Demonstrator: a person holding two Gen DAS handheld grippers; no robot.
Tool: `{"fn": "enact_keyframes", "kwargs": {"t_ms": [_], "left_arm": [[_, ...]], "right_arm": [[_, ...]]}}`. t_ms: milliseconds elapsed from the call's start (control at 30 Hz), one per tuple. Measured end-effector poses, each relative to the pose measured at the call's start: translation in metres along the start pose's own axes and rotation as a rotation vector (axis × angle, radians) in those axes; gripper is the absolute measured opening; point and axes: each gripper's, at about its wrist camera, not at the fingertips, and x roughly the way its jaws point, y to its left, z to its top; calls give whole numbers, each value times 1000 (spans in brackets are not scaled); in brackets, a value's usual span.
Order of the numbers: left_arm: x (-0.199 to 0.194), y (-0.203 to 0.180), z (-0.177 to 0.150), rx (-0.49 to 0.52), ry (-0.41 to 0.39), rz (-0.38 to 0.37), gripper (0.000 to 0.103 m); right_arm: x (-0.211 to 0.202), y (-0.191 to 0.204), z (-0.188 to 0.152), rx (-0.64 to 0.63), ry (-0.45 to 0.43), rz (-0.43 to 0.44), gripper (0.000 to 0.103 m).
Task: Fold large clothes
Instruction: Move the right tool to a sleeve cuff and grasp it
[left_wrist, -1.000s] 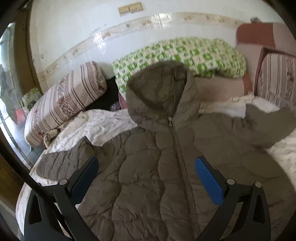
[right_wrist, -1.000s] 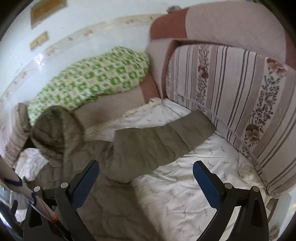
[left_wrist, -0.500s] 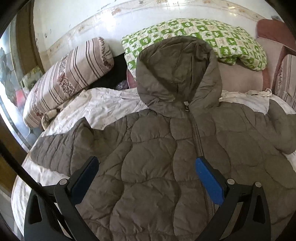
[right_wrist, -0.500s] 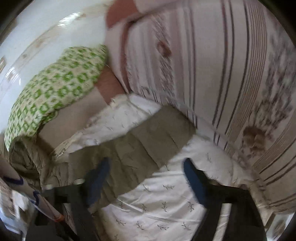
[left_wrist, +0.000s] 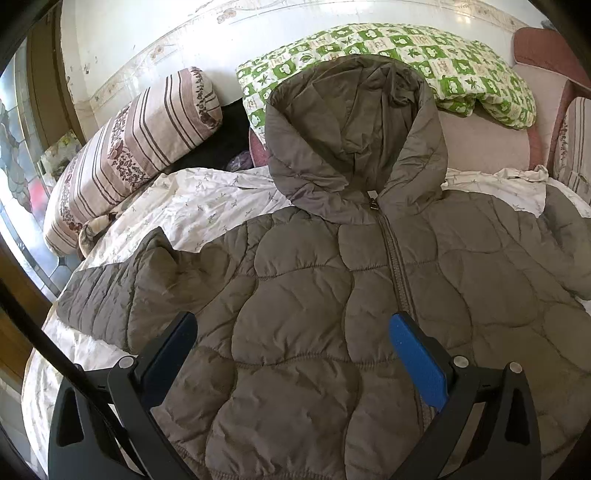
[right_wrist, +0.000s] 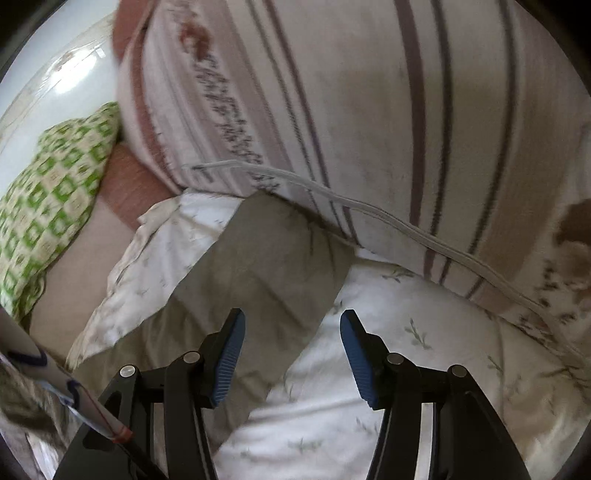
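Left wrist view shows the quilted jacket (left_wrist: 332, 295) spread flat, zipped and front-up on the bed (left_wrist: 207, 206), hood toward the pillows, no fold made yet; the left hand-held gripper (left_wrist: 291, 332) hangs wide open above its chest. The right hand-held gripper (right_wrist: 291, 347) is closing over the outstretched sleeve (right_wrist: 258, 266), pads not yet pressing it.

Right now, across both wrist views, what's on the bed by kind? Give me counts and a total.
Hooded quilted jacket: 1
Striped pillows: 2, one left, one right
Green-checked quilt: 1
White printed sheet: 1
Total: 5
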Motion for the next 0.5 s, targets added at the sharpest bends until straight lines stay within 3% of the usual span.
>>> {"fn": "enact_keyframes", "kwargs": {"t_ms": [267,333,400,500], "left_arm": [[6,-4,-1,6,-7,14,103],[8,-6,-1,11,-4,14,103],[9,-8,-2,19,-3,17,103],[9,-9,-2,26,-2,19,103]], "right_arm": [[43,-18,12,66,8,-16,57],[50,-19,11,58,19,7,32],[43,-16,10,36,-25,2,19],[19,-5,9,-13,-93,-8,16]]}}
